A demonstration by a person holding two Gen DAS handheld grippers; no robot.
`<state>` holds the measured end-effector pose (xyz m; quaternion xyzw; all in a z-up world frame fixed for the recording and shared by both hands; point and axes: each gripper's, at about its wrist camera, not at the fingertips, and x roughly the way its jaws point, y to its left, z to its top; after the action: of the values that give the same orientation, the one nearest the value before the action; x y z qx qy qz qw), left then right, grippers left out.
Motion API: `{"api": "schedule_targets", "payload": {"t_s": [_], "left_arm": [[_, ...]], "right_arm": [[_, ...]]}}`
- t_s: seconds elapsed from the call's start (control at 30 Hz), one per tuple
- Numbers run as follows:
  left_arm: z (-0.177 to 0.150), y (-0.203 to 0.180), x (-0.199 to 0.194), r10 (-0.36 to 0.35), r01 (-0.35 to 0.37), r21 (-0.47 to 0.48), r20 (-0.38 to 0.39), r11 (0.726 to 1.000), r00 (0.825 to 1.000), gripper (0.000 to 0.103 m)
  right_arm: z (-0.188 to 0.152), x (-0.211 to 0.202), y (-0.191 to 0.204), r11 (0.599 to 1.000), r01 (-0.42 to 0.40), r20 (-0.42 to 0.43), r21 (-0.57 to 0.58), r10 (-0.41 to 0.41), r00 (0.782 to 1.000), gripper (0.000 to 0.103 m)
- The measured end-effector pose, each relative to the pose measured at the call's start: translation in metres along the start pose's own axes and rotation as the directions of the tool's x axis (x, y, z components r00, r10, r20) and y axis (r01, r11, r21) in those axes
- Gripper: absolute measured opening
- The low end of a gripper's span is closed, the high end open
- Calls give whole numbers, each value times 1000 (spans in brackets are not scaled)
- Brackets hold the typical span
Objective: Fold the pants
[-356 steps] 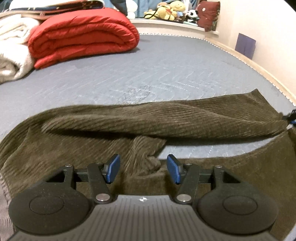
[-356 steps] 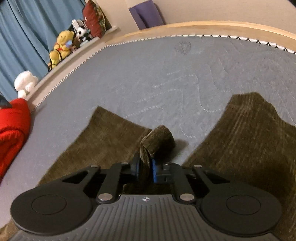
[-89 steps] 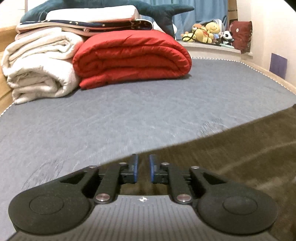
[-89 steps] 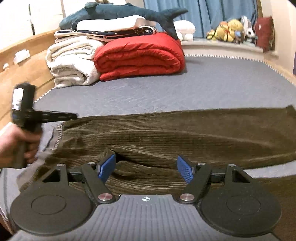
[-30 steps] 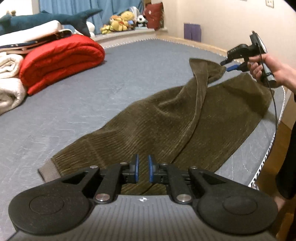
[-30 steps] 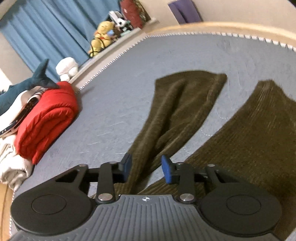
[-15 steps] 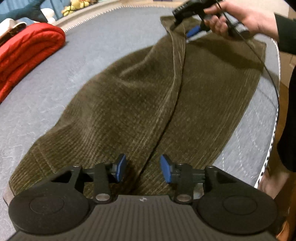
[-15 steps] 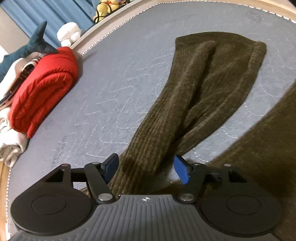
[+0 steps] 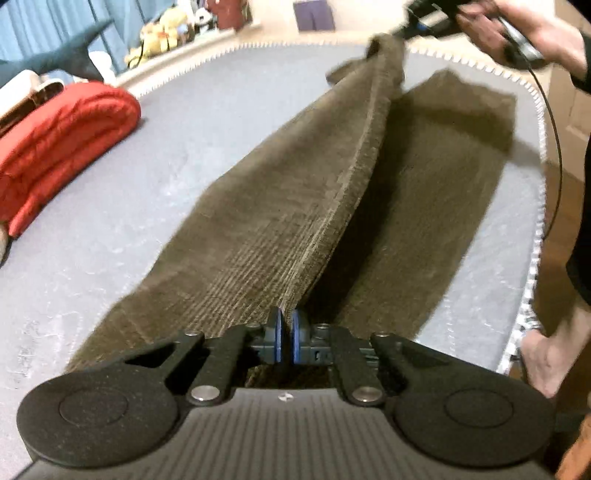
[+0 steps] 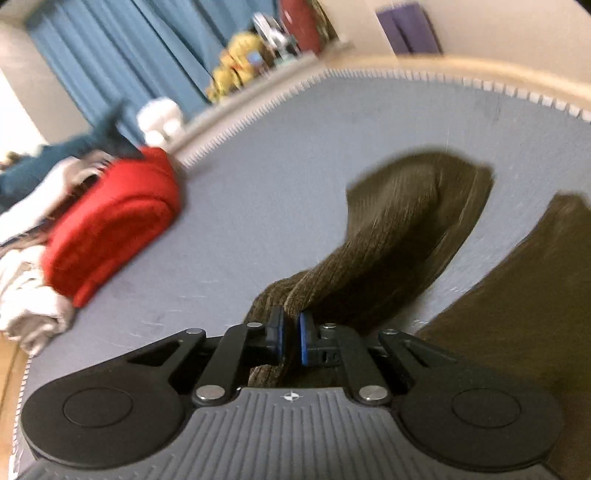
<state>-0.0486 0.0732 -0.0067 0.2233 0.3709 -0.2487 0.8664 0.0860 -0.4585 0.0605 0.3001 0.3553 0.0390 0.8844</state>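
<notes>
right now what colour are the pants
Dark olive-brown, ribbed corduroy pants; clearest in the left wrist view.

Both wrist views skim close above pants.

The left gripper has its 2 blue-padded fingers pressed nearly together, clamped on an edge of the pants. The right gripper likewise pinches a fold of the pants between its 2 pads. In the left wrist view, the person's right hand grips its tool's handle at the far end, raised, with a bare foot at the right edge
</notes>
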Motion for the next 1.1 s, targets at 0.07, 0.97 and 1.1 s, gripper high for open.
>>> {"api": "schedule_targets", "payload": {"t_s": [0.07,0.97,1.1], "left_arm": [[-16,1,-18,-29,29,27,3,999,1000,6],[38,-53,40,-69,69,18,3,997,998,34],[44,-50,38,-62,62,2,21,998,998,34]], "right_arm": [[-21,-32,-8,999,13,-35,-45,-15,999,9],[-33,142,-12,842,254,-89,-476,-333,939,59],[-16,123,-17,869,271,-56,-414,-322,945,10]]}}
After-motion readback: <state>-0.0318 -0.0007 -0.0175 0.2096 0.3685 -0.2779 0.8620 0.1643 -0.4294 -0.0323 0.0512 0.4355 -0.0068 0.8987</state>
